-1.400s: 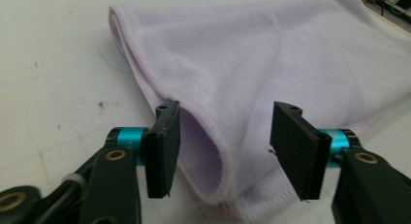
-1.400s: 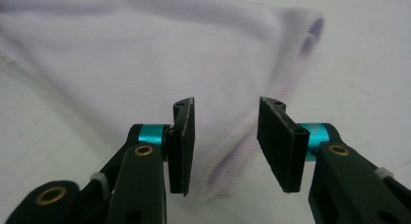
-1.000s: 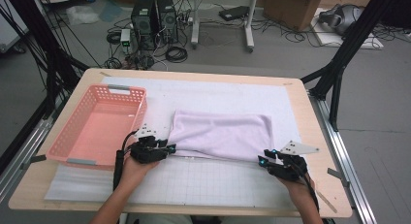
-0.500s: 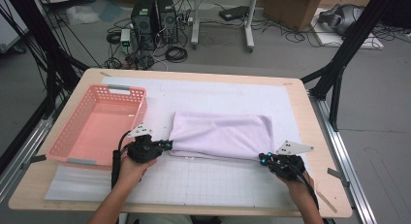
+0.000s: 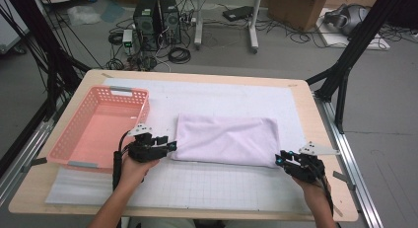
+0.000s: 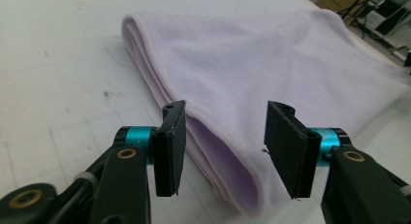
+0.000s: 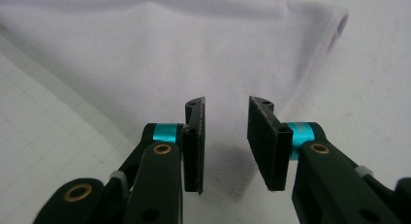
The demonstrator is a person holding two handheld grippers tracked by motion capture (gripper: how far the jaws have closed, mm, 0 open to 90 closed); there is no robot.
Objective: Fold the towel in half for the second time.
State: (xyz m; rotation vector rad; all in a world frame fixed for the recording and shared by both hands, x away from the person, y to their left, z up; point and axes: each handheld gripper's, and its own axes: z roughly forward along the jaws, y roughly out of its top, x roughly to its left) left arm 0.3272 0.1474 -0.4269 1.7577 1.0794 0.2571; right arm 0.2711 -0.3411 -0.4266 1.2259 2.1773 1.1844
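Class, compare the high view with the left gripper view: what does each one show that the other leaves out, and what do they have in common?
The high view alone takes in the pink plastic lattice basket at the table's left, the wooden-edged table and the right gripper at the towel's near right corner. The left gripper view alone reveals the stacked layers along the folded edge of the lilac folded towel and how the left gripper stands open around the near corner, pads not pressing. Both share the towel, the white mat and the left gripper.
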